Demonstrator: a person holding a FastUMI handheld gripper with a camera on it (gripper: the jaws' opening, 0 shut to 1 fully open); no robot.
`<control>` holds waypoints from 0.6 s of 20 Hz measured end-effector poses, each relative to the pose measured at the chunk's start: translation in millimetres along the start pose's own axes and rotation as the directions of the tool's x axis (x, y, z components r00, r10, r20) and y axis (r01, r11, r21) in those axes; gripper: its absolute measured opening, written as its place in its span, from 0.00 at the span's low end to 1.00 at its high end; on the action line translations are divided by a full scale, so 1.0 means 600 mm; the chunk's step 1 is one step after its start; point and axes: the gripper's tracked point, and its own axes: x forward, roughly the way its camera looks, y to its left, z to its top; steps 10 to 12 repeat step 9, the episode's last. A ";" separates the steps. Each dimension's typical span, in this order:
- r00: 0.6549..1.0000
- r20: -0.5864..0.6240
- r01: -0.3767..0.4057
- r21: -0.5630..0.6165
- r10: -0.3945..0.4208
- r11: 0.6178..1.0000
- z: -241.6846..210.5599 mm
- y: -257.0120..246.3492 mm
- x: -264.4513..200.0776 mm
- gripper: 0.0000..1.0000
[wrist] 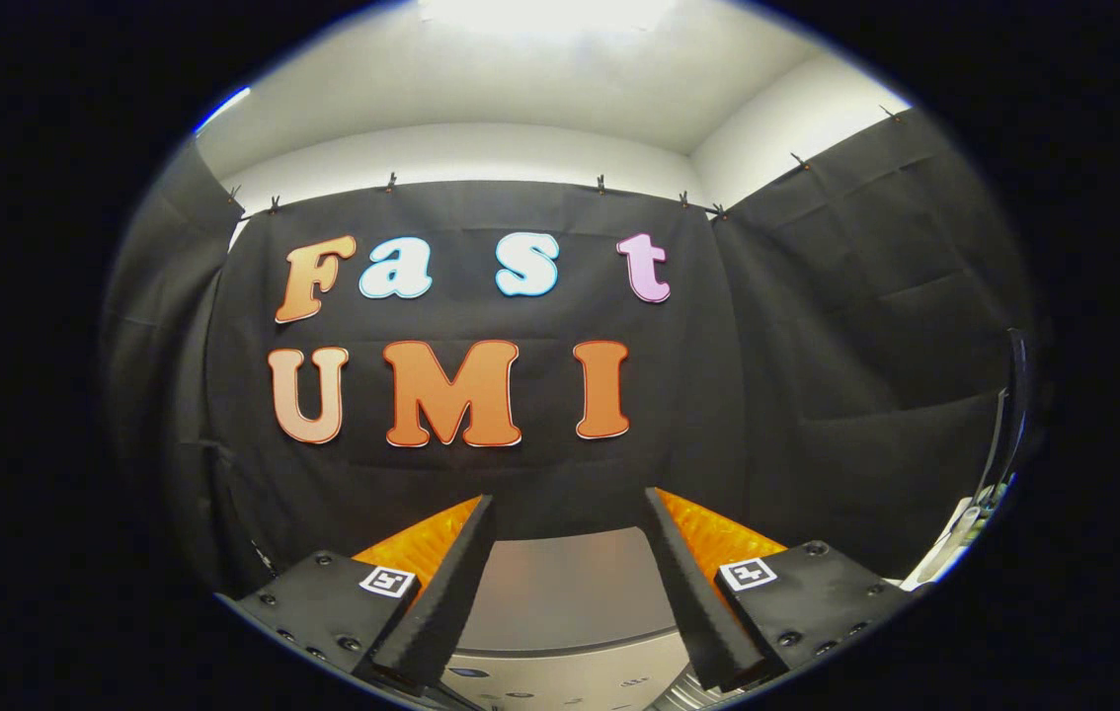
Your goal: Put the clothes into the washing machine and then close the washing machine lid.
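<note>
The gripper (568, 513), fingers spread and holding nothing, hangs above the grey, flat, closed-looking washing machine lid (570, 592), a scene fitting either before loading or after closing.

Pale grey washing machine top (570, 592) below tool (570, 513), bare.

tool (570, 513) | fingers spread wide apart | nothing held between them

No legible text. One square black-and-white marker (389, 581) sits on each side of the gripper (570, 499), whose jaws stand apart and empty. Small marks on the washing machine (570, 602) between them are unreadable.
</note>
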 end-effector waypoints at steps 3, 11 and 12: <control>1.000 -0.005 -0.004 -0.002 0.004 1.000 -0.005 -0.010 -0.016 0.97; 0.999 -0.027 -0.042 0.008 0.042 0.999 -0.008 -0.010 -0.038 0.97; 0.999 -0.027 -0.042 0.008 0.042 0.999 -0.008 -0.010 -0.038 0.97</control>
